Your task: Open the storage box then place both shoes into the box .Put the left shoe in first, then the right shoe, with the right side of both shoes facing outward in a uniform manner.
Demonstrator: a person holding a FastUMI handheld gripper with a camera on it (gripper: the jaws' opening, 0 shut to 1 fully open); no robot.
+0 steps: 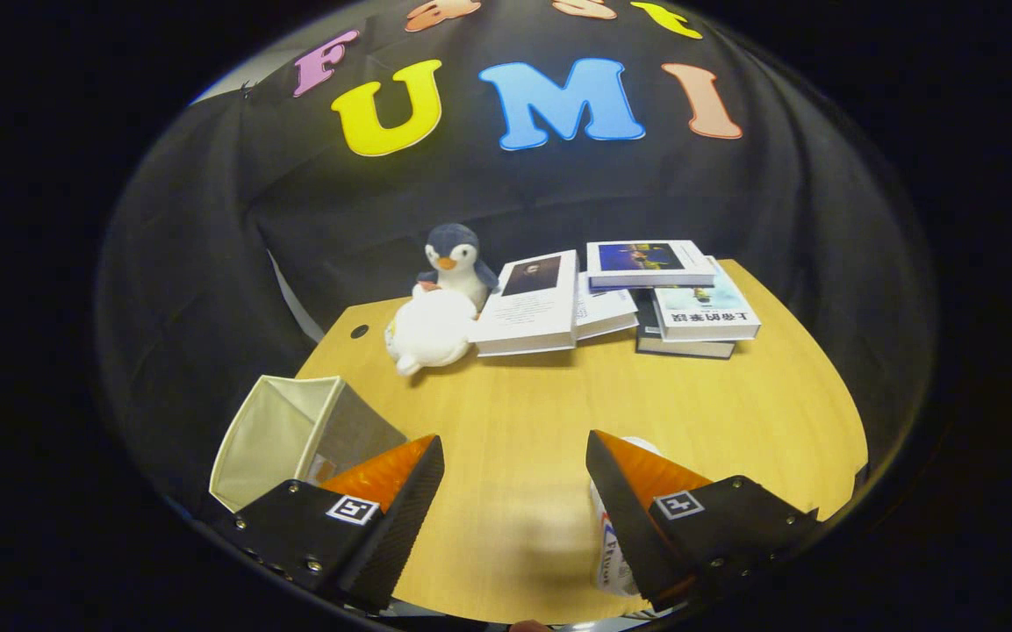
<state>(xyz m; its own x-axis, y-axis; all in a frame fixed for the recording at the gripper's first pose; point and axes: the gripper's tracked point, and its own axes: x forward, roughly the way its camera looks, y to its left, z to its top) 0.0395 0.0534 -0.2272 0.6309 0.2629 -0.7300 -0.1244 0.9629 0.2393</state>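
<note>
Storage box [295, 434] stands open on the table [716, 421], beside the left finger; no shoe shows inside it. Gripper [514, 491] is spread wide, holding nothing. A white object [613, 562] behind the right finger cannot be identified. Both placements appear outstanding.

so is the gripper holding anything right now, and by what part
Nothing is held: the gripper is open, with only bare table between its fingers.
</note>
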